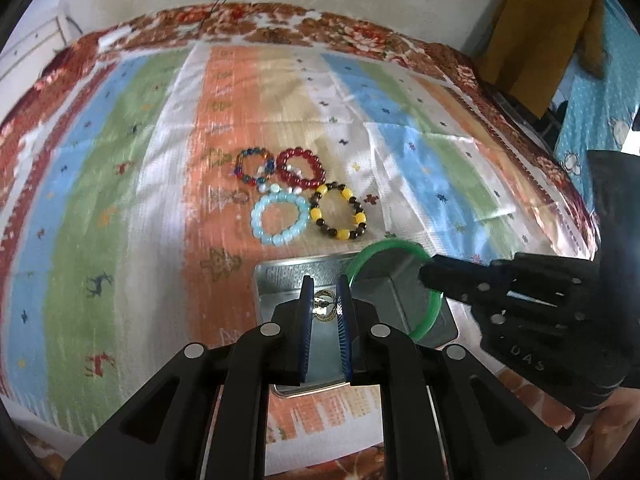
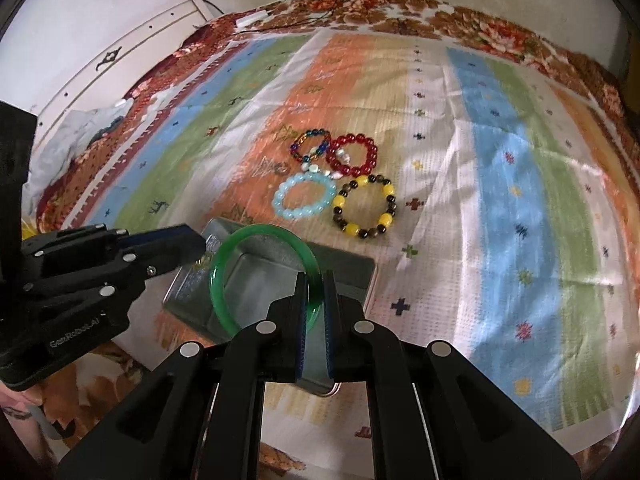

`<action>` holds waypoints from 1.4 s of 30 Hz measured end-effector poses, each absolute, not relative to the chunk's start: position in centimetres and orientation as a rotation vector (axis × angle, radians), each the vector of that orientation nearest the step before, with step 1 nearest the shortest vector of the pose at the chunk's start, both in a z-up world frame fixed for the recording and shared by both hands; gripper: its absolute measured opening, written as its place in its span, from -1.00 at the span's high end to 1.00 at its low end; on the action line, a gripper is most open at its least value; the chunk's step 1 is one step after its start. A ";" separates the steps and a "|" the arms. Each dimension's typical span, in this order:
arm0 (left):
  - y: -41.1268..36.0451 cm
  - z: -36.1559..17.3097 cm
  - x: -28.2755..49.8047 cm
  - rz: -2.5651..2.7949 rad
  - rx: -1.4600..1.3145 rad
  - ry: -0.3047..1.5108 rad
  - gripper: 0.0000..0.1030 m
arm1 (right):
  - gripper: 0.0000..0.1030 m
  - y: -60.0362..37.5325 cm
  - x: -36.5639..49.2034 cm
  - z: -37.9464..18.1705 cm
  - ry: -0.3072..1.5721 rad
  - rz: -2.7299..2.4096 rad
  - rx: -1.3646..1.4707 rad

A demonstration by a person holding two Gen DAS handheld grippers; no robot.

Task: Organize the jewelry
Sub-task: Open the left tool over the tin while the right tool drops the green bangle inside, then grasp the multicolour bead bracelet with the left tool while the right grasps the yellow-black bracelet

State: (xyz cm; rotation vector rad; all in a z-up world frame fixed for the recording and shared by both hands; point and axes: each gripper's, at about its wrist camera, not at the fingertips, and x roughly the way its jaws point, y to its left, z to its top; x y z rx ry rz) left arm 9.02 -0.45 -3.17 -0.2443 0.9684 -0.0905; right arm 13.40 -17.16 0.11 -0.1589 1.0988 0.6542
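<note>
A grey metal tin point(image 1: 416, 308) point(image 2: 352, 272) lies open on the striped cloth. My right gripper point(image 2: 316, 280) is shut on a green bangle point(image 2: 218, 280) and holds it over the tin; the bangle also shows in the left wrist view point(image 1: 434, 312). My left gripper point(image 1: 325, 284) is shut on a small gold ring point(image 1: 325, 304) over the tin's left part. Beyond the tin lie a light blue bead bracelet point(image 1: 256, 216) point(image 2: 280, 200), a yellow and brown one point(image 1: 360, 216) point(image 2: 386, 216), a red one point(image 1: 316, 164) point(image 2: 372, 156) and a multicoloured one point(image 1: 240, 166) point(image 2: 298, 146).
A small metal ring point(image 1: 239, 197) point(image 2: 280, 168) lies left of the bracelets. The striped cloth point(image 1: 120, 184) covers a floral bedspread. A white cabinet point(image 2: 120, 52) stands at the far left, a brown cloth point(image 1: 536, 40) hangs at the far right.
</note>
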 end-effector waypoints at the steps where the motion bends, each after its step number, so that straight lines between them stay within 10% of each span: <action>1: -0.4 -3.2 9.1 -0.089 -0.245 0.970 0.78 | 0.82 -17.2 13.5 -0.1 1.112 0.665 -0.149; 13: 1.8 -2.5 9.9 -0.025 -0.264 0.943 -0.07 | 0.00 -17.9 15.3 0.4 1.065 0.597 -0.115; 42: 7.0 -3.7 19.6 0.130 -0.221 0.984 -0.38 | -0.50 -16.9 23.2 -1.1 1.078 0.495 -0.145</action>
